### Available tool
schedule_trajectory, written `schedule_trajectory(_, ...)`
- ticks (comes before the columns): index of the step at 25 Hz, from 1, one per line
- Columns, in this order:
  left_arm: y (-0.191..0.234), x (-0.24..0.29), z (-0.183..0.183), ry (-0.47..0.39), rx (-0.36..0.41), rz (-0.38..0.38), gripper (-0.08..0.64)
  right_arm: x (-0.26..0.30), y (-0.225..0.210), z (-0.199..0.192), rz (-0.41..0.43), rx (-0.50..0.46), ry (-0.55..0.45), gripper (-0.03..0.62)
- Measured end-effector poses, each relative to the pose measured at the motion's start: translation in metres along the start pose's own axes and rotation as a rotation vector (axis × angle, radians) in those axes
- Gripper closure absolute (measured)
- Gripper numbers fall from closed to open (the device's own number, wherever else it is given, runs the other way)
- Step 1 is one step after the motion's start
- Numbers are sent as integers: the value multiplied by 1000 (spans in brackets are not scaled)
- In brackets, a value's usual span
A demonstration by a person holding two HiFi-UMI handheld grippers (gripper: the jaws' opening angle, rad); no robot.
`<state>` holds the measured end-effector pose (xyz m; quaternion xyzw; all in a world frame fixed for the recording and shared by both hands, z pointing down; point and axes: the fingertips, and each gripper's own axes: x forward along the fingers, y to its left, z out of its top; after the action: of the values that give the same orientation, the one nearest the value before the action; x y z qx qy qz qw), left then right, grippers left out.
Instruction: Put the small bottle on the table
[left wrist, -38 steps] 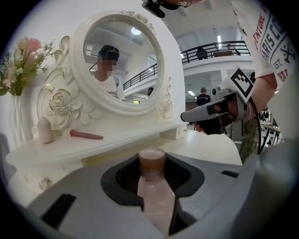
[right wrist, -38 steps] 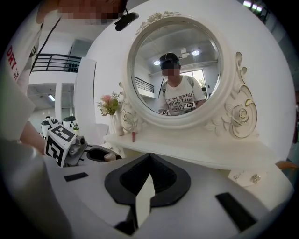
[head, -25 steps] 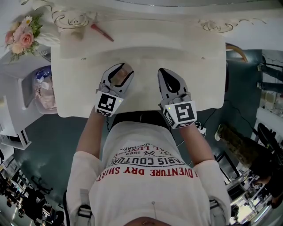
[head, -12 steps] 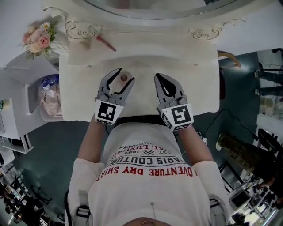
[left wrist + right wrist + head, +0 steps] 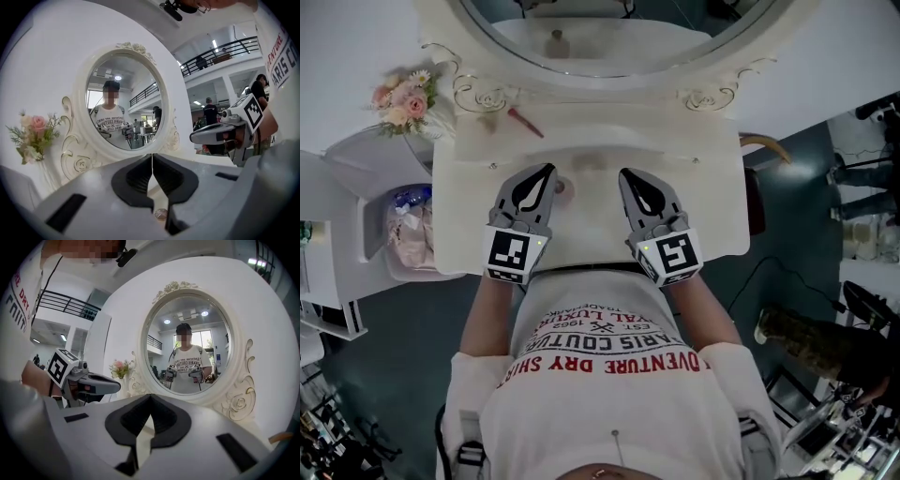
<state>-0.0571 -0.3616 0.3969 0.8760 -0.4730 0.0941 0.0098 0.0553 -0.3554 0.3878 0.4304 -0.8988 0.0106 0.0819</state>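
The small bottle, brownish with a round cap, stands on the cream vanity table, just right of my left gripper. That gripper is shut with nothing between its pads and does not touch the bottle. In the left gripper view the jaws meet at their tips, and the bottle's cap peeks out below them. My right gripper hovers beside it over the table, also shut and empty; in the right gripper view its tips touch.
An oval mirror in an ornate frame stands at the back of the table. A red stick-like item lies at the back left, near pink flowers. A side shelf with a bin stands to the left.
The left jaws, first closed round the bottle, spread wide, then shut empty. The left gripper pulled back toward the person, leaving the bottle standing on the table. The right gripper stayed shut.
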Motion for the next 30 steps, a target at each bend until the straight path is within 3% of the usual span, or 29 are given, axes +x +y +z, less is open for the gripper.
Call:
schedule_trajectory(10,4,-28,53,-93,38,26,548,-2,0,29,0,-33,-83,594)
schedule_trajectory(30,12,-21,49,-93,-1,44,554,7,-6,38,-15,-28,-94,594)
